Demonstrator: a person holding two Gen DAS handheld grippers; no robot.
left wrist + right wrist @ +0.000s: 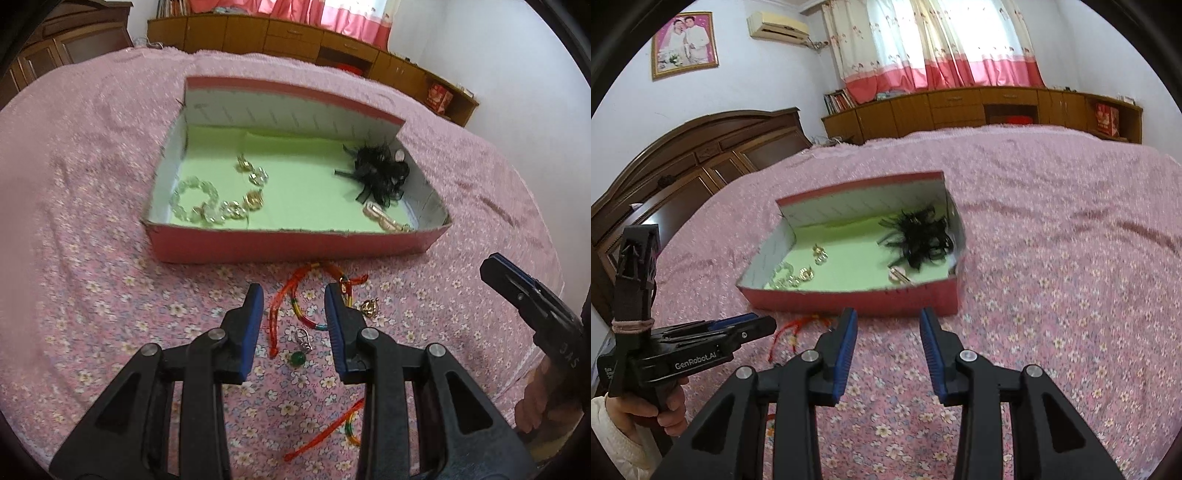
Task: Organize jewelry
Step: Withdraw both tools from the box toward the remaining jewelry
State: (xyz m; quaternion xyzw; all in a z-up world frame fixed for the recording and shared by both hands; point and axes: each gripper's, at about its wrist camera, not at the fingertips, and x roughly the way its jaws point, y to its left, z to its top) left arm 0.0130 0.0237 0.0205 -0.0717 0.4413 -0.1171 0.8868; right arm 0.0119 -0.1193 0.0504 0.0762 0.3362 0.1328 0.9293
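Your left gripper (pixel 293 310) is spread wide and pinches nothing; its blue-padded fingers (pixel 255 314) straddle loose jewelry lying on the pink floral bedspread (pixel 92 295). Your right gripper (pixel 888 338) is likewise spread and carries nothing, hovering over bare bedspread just in front of the landmark.

Landmark: the shallow red cardboard box with a pale green lining (pixel 291 243), open, its lid standing upright along the far edge.

Inside the box, left near corner: a clear glass-bead bracelet (pixel 194 201). Just beside it, trailing toward the box's middle: a row of small gold-and-clear earrings or charms (pixel 251 184); their exact kind is too blurred to tell. Inside the box, right side: a black ribbon-and-feather hair ornament (pixel 380 175). In the right near corner: a pale pink hair clip (pixel 384 218).

Outside the box, just in front of its near red wall: a red and multicoloured woven cord bracelet (pixel 295 295), lying between your left gripper's fingers. Nearer to you than the cord: a small silver clasp pendant (pixel 303 338) and a green round bead (pixel 297 359), close together. Right of the cord, outside the fingers: a small gold charm (pixel 370 307). Farther from the box, partly hidden under the left gripper's frame: a second red and multicoloured cord (pixel 340 428).
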